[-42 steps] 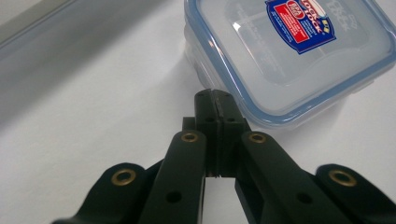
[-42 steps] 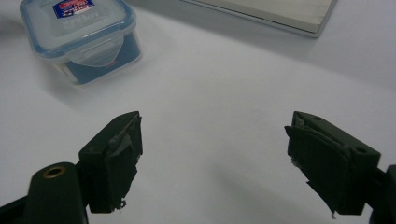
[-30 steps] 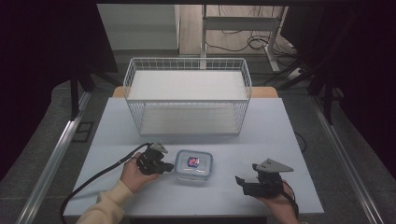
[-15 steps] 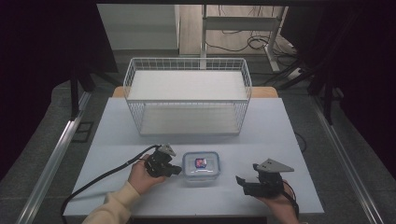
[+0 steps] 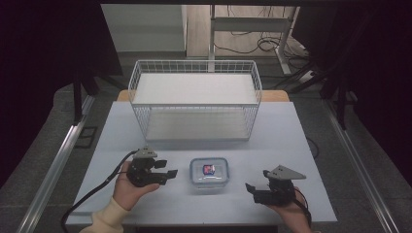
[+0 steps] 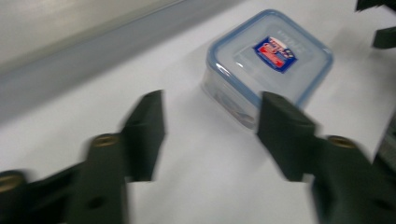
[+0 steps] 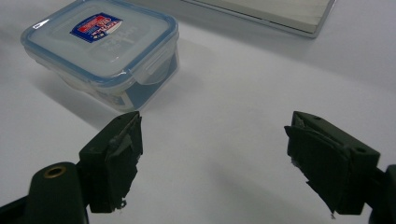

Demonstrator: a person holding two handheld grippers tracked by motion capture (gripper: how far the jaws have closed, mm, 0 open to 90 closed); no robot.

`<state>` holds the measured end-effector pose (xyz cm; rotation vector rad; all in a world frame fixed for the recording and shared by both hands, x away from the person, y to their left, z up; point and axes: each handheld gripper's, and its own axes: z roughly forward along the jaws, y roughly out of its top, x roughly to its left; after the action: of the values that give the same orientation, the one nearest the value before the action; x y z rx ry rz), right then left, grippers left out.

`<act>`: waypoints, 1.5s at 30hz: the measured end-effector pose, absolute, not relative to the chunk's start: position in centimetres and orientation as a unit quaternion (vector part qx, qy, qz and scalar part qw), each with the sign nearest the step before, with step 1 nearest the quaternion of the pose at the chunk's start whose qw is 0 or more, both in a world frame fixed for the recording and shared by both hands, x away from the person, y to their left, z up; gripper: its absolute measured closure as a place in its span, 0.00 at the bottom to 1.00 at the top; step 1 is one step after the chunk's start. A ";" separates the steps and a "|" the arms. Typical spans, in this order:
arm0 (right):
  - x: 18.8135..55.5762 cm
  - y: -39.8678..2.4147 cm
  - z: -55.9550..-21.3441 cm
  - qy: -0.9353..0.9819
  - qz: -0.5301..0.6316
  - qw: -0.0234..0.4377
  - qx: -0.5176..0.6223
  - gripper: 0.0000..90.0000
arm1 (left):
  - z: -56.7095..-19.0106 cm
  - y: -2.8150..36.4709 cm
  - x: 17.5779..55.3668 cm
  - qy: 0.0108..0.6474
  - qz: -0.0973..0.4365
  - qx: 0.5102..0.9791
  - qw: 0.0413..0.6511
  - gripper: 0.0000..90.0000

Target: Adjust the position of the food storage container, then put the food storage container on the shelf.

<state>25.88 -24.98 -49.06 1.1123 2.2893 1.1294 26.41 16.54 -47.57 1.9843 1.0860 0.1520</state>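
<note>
Two claws flank one small container [image 5: 209, 172] on the pale tabletop [image 5: 291, 145], near the front edge, approx. centre. Container: clear plastic box w/ blue-rimmed snap lid, red/blue label on top, lid on, sitting flat.

Left claw [image 5: 165, 170] is held in the person's left hand [image 5: 128, 187], jaws spread wide w/ nothing between them, tips pointing toward the container's left side, close to it but apart. In the left gripper view the container [image 6: 268, 63] lies just beyond the two black jaws, ahead and slightly to the side of the gap; picture is motion-blurred, so fine detail is unclear. Black cable [image 5: 94, 194] trails from this claw toward the front-left corner of the tabletop.

Right claw [image 5: 252, 187] is held in the right hand [image 5: 291, 213] at the front right, grey three-cornered plate on top, jaws also wide apart and empty. It sits farther from the container than the left one, pointing left. In the right gripper view the container [image 7: 102, 46] is at upper left, beyond the left-hand jaw, w/ bare tabletop between the jaws.

White wire basket [image 5: 194, 104] stands at the back of the tabletop, well apart from the container, w/ a pale flat panel at its bottom. Edge of that basket's base [image 7: 280, 18] shows at the top of the right gripper view.
</note>
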 end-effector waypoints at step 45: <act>27.4 -24.2 -48.1 0.791 0.442 0.104 0.410 0.19 | -48.9 17.0 27.3 0.479 -0.002 0.752 0.453 0.16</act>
<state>27.44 -24.23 -48.08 1.2102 2.3328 1.3020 27.30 17.04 -48.93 1.8574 1.1832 -0.0061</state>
